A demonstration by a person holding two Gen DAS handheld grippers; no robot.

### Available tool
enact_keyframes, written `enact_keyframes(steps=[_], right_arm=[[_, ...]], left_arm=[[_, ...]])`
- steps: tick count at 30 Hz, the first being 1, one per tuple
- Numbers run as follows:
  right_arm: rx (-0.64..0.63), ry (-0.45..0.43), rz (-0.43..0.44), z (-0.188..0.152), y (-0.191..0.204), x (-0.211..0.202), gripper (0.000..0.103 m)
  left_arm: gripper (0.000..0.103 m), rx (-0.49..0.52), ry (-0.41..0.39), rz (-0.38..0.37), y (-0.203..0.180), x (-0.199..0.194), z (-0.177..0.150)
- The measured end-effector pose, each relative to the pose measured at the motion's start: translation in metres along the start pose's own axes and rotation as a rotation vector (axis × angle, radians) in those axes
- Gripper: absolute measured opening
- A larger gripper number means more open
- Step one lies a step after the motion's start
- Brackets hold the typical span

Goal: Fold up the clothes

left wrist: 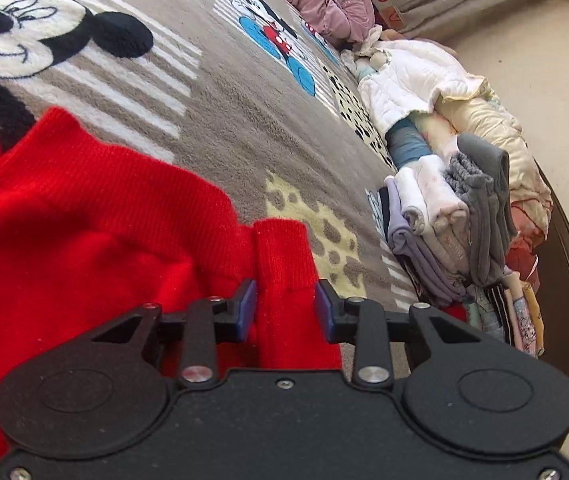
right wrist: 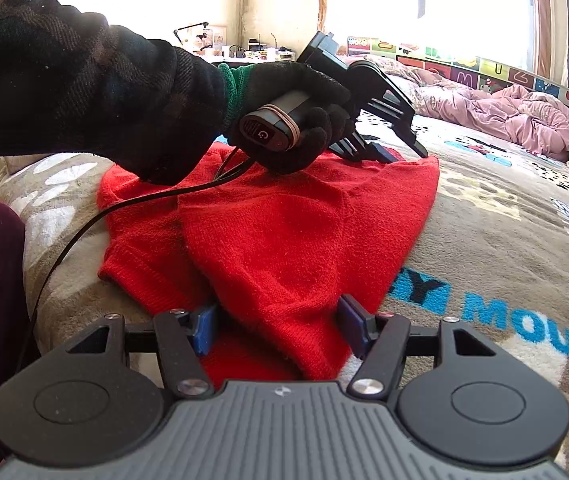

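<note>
A red knitted sweater [right wrist: 284, 232] lies spread on the Mickey Mouse blanket [right wrist: 484, 220]. In the left wrist view one ribbed cuff [left wrist: 284, 256] of it runs up between the blue pads [left wrist: 246, 308] of my left gripper [left wrist: 286, 308]; the jaws stand a little apart beside the cuff, not squeezing it. From the right wrist view, the left gripper [right wrist: 384, 156] is held by a gloved hand [right wrist: 296, 112] and dips onto the sweater's far edge. My right gripper [right wrist: 279, 328] hovers open over the near hem, with the fabric lying loose between its fingers.
A stack of folded clothes [left wrist: 444, 220] and a white quilted jacket [left wrist: 404, 76] sit along the bed's right side, by its dark wooden rim [left wrist: 568, 260]. A crumpled pink duvet [right wrist: 504, 112] lies at the far end. A black cable [right wrist: 84, 220] trails over the sweater's left part.
</note>
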State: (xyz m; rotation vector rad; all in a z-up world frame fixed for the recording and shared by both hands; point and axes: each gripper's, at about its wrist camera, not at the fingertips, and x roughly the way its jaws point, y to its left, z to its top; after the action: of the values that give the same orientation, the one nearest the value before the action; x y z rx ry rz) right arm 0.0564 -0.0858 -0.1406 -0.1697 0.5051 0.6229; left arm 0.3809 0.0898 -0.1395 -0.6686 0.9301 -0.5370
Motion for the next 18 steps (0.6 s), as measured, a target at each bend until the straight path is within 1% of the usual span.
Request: enact_keyframes(steps=[3,6,7,8,9,10,12,14,18], right_arm=[[0.002,-0.001,0.001,0.0,0.0,0.0,0.063],[0.001,-0.001,0.001,0.0,0.0,0.001,0.063],[0.001,-0.001,0.001,0.001,0.0,0.001,0.063],[0.001,-0.001,0.001,0.001,0.0,0.001,0.063],[0.001,-0.001,0.001,0.001,0.0,0.001,0.063],[0.0,-0.002,0.001,0.001,0.001,0.001,0.063],[0.0,-0.002,0.002,0.001,0.001,0.002,0.063],[0.0,-0.002,0.002,0.001,0.001,0.002,0.064],[0.0,-0.003,0.002,0.001,0.0,0.002,0.064]], left_arm=[[0.031,0.018,0.01,-0.063,-0.009,0.004,0.0],[0.028,0.027,-0.01,-0.116,-0.01,0.004,0.0],[0.028,0.044,0.007,-0.094,-0.011,0.007,-0.002],[0.022,0.061,0.024,-0.071,-0.012,0.011,-0.003],[0.022,0.077,0.04,-0.049,-0.013,0.014,-0.004],[0.022,0.052,0.014,-0.081,-0.011,0.009,-0.004],[0.022,-0.003,-0.043,-0.115,-0.003,-0.001,-0.004],[0.021,-0.07,-0.056,-0.148,0.006,-0.005,-0.006],[0.02,-0.039,-0.081,-0.202,-0.003,-0.016,-0.009]])
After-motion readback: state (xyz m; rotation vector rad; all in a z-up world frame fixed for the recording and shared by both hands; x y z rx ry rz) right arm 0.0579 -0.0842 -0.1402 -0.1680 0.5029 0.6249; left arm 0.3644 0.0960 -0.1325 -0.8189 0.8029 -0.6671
